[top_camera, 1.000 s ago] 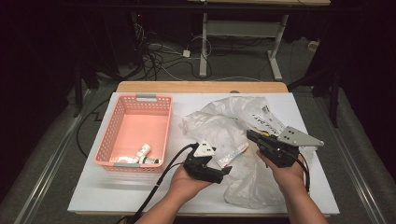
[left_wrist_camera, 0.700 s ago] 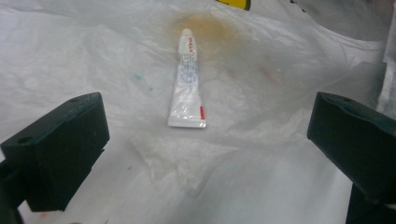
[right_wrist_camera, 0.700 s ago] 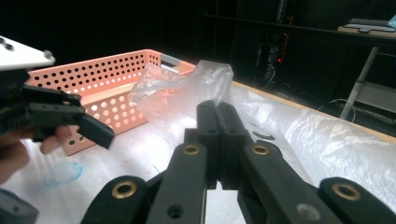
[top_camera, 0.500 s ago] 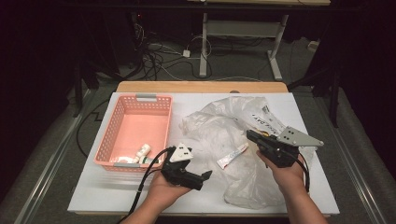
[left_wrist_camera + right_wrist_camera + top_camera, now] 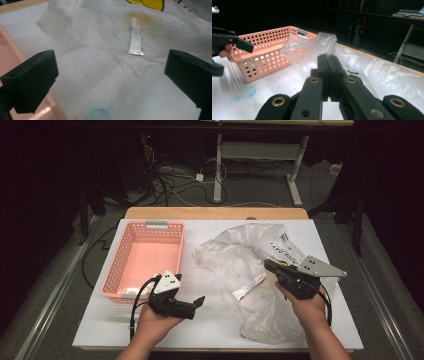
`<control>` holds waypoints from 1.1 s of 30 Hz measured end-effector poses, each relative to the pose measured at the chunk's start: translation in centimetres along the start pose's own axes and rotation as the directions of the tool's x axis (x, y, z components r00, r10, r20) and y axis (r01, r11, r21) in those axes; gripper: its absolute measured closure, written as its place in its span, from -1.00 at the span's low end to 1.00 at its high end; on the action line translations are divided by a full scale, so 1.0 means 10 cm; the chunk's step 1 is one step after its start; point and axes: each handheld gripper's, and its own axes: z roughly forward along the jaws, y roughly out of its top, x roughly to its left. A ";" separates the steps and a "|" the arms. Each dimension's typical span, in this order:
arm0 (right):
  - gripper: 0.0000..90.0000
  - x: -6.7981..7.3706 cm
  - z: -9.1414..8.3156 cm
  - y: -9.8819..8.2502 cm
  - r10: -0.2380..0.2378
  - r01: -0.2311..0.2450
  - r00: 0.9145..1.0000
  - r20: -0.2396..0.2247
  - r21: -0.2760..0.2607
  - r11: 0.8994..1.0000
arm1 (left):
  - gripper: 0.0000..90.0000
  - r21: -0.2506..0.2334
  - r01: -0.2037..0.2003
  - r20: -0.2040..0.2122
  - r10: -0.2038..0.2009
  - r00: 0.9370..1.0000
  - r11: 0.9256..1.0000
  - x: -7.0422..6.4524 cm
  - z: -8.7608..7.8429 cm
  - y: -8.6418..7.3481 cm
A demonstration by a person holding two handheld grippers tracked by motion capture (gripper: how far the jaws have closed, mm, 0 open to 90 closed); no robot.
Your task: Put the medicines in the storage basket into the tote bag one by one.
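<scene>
A small white tube (image 5: 248, 287) lies on a crumpled clear plastic bag (image 5: 235, 252) on the white table. In the left gripper view the tube (image 5: 135, 37) rests ahead of my left gripper (image 5: 111, 75), well beyond the jaws. That left gripper (image 5: 196, 306) sits by the front right corner of the pink basket (image 5: 112, 265). Its jaws have just been opening and stand wide with nothing between them. My right gripper (image 5: 267, 265) hovers over the bag, jaws shut (image 5: 328, 60). Bag film (image 5: 312, 45) rises just past its tips; whether it is pinched I cannot tell.
The basket (image 5: 269, 50) stands left of the bag, its front partly hidden by my left hand. The white table top (image 5: 210, 330) has bare room in front. A wooden strip (image 5: 215, 213) edges the far side; dark floor, cables and desk legs lie beyond.
My left gripper has drawn back to the left, away from the tube and toward the basket, with its jaws wider. The tube stays on the bag. The right gripper has kept still.
</scene>
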 end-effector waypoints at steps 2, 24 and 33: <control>1.00 0.00 0.00 0.00 0.003 -0.003 1.000 -0.001 0.000 1.000 | -1.00 -0.004 0.017 -0.012 -0.017 1.000 1.000 0.07 -0.04 -0.02; 1.00 -0.02 -0.01 -0.01 0.011 -0.011 1.000 0.006 0.000 1.000 | -1.00 -0.010 0.152 -0.230 -0.150 0.962 0.988 0.77 -0.49 -0.25; 1.00 -0.03 -0.02 -0.02 0.007 -0.007 1.000 0.009 0.002 1.000 | -1.00 -0.004 0.180 -0.258 -0.175 0.950 0.984 0.88 -0.54 -0.32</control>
